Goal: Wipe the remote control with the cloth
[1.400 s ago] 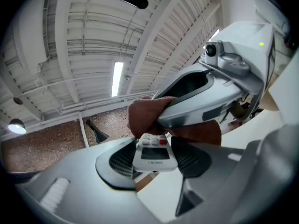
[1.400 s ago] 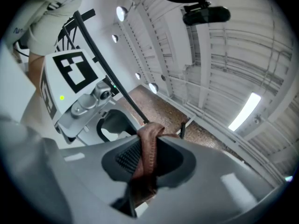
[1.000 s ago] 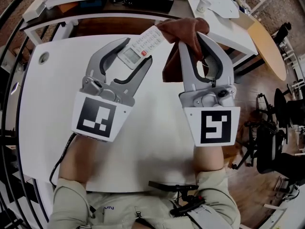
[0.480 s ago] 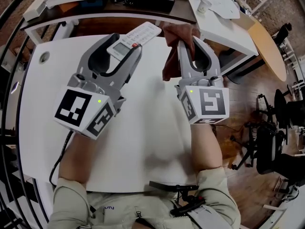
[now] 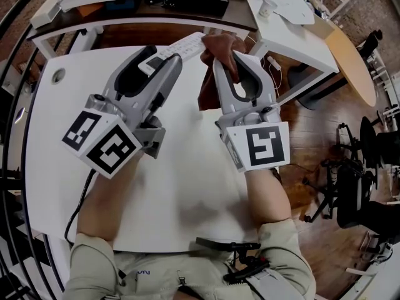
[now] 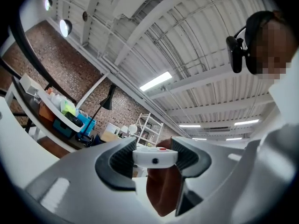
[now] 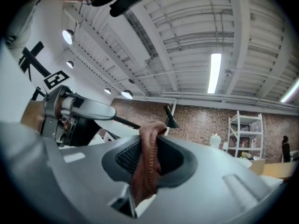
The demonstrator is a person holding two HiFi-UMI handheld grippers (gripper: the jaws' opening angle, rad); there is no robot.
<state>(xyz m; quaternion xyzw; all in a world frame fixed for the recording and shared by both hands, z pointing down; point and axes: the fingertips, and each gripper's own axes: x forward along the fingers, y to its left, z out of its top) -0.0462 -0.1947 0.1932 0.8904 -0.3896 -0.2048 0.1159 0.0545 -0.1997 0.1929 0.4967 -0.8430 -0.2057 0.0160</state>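
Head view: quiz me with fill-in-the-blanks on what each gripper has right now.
The left gripper is shut on the white ____.
The right gripper is shut on the brown ____.
Both are held over the white ____.
Missing words: remote control; cloth; table.

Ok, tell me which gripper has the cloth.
The right gripper: its jaws pinch the brown cloth, while the left gripper holds the white remote control.
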